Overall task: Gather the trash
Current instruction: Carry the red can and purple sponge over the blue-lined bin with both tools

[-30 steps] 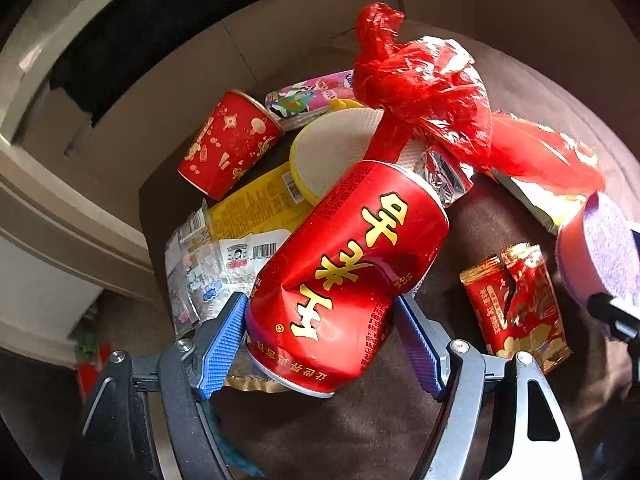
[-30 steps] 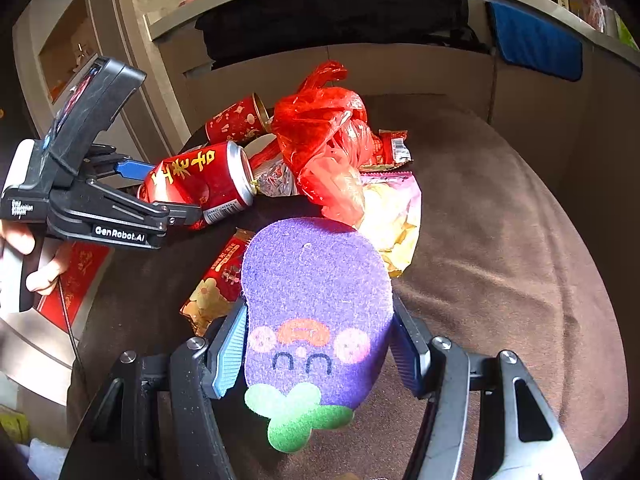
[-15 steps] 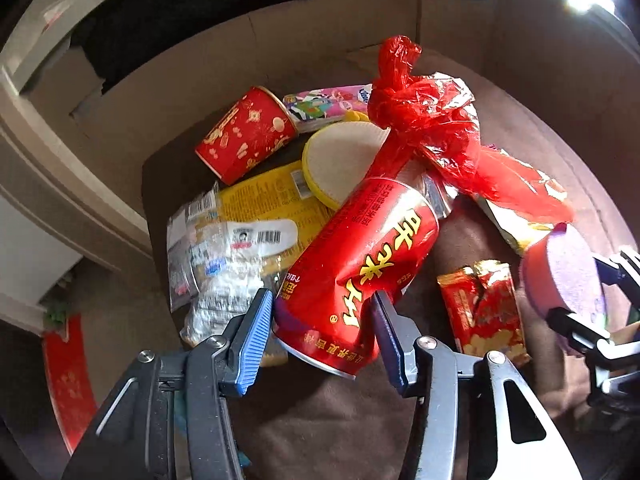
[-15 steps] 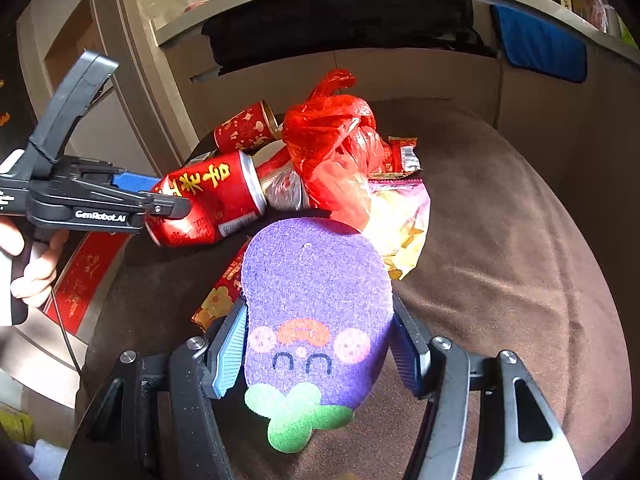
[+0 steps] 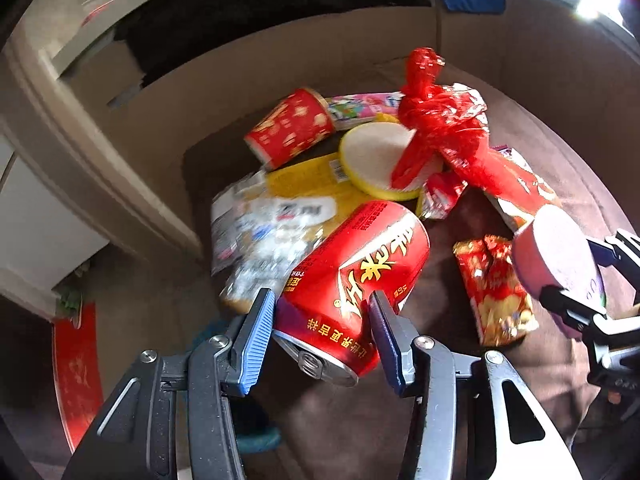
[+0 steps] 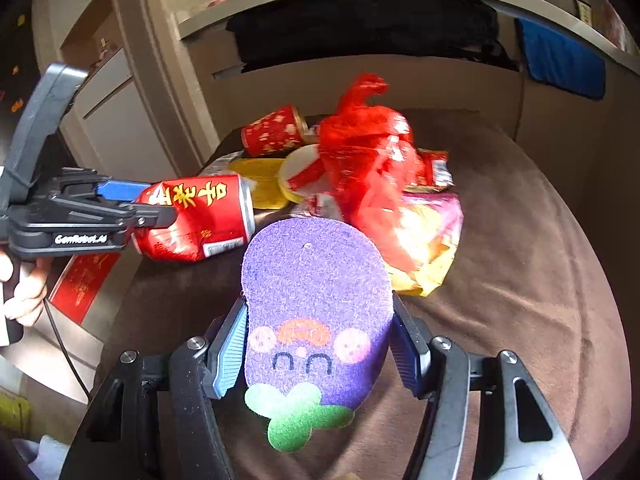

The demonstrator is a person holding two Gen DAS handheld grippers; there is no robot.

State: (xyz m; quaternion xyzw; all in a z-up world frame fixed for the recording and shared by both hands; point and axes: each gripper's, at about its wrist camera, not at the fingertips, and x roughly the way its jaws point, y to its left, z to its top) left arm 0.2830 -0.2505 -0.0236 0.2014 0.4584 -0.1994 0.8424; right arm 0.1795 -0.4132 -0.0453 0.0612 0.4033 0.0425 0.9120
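Right now the red drink can (image 5: pixel 352 280) sits pinched between the blue pads of the left gripper (image 5: pixel 320 320), its dented side and gold lettering facing up and its silver end toward the camera. The jaws have just been closing and now press on the can from both sides; from the right wrist view the can (image 6: pixel 196 216) is clear of the brown cushion (image 6: pixel 520 280), carried at the left edge of the pile, with a person's hand (image 6: pixel 24 288) on the black handle.

The right gripper (image 6: pixel 320 344) has its pads squeezed against a purple sponge (image 6: pixel 316 304) (the one with a little face and green leaves), which juts forward between them.

Behind the can lies the rest of the litter on the cushion: a knotted red plastic bag (image 5: pixel 444 120), a round yellow-rimmed sponge (image 5: pixel 376 160) partly under it, a red paper cup (image 5: pixel 290 128) on its side, a yellow wrapper (image 5: pixel 304 184), a clear crinkled packet (image 5: pixel 256 240) blurred at the left, and a red-and-gold sachet (image 5: pixel 496 292) just beside the purple sponge.
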